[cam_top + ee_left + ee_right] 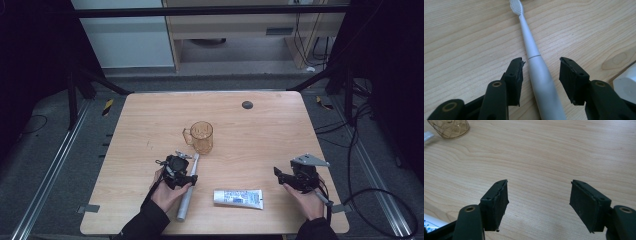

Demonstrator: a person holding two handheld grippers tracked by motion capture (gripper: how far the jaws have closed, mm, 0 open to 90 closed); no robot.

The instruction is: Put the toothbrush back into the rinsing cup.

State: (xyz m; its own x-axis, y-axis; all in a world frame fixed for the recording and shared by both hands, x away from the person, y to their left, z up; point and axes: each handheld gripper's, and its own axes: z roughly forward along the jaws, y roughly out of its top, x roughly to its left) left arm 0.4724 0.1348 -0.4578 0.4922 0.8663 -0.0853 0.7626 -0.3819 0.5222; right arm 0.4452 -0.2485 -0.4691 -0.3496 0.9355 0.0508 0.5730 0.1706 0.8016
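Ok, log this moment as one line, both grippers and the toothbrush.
left gripper: open, jaws astride toothbrush handle, pads not pressing | right gripper: open, holding nothing | toothbrush: flat on table

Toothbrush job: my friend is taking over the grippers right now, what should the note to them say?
Left gripper: open, jaws on either side of the toothbrush handle, pads not pressing yet.
Right gripper: open, nothing between the jaws, above bare table.
Toothbrush lies flat, bristles pointing towards the amber cup. Toothpaste tube lies between the two hands.
Done: left gripper lined up on the handle.
Left: probably close on the handle and lift.
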